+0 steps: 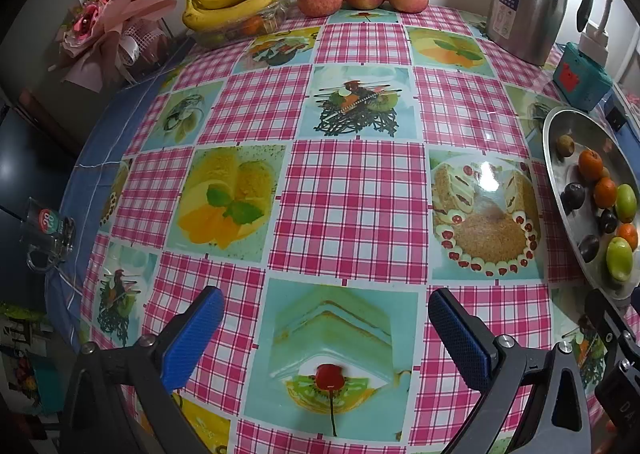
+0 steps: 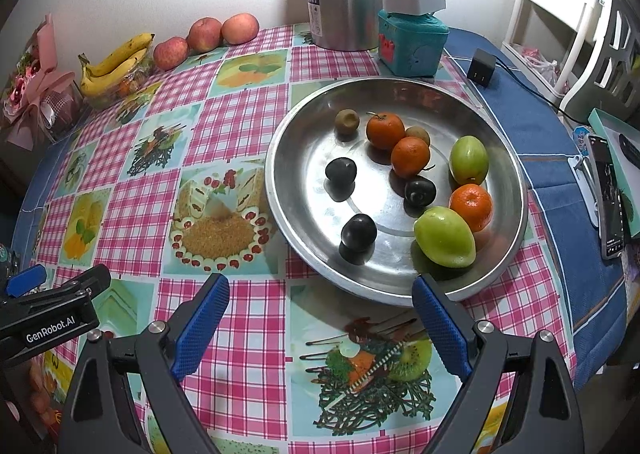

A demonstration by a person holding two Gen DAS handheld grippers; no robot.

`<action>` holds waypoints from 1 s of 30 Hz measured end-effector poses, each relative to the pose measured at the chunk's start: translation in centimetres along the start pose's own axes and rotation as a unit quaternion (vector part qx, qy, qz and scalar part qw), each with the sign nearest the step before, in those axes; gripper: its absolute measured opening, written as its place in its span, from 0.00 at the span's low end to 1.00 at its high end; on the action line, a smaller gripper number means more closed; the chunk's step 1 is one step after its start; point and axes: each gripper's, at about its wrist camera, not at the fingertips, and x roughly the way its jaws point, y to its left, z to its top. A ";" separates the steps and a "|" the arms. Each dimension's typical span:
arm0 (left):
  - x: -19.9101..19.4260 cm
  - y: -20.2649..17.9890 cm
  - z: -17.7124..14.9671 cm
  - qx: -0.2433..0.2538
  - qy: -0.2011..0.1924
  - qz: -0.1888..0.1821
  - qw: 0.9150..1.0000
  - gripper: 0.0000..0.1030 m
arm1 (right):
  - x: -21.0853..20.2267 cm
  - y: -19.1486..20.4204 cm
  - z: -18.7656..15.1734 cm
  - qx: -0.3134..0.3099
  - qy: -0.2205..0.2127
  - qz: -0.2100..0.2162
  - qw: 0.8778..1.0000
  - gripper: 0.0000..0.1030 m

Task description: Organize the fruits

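Both tools, left (image 1: 324,328) and right (image 2: 320,320), hover spread above the tablecloth (image 1: 356,210).

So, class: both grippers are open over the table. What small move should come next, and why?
Probably ease the right gripper forward over the metal tray toward the nearest green fruit; its jaws are open, empty and just short of the rim.

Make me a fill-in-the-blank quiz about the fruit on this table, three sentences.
The metal tray holds ___ oranges.
The two largest fruits in the tray are ___ in colour.
By the wall, the apples sit between the bananas and the steel ___.

Missing words: three; green; jug
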 end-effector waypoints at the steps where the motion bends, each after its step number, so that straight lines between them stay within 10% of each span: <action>1: 0.0 0.0 0.0 0.000 0.000 0.000 1.000 1.00 | 0.0 0.0 0.0 0.000 0.000 0.000 1.000 0.90; 30: -1.2 0.2 0.1 -0.018 -0.015 -0.036 0.999 1.00 | 0.4 -0.3 0.0 0.004 0.010 -0.003 1.000 0.90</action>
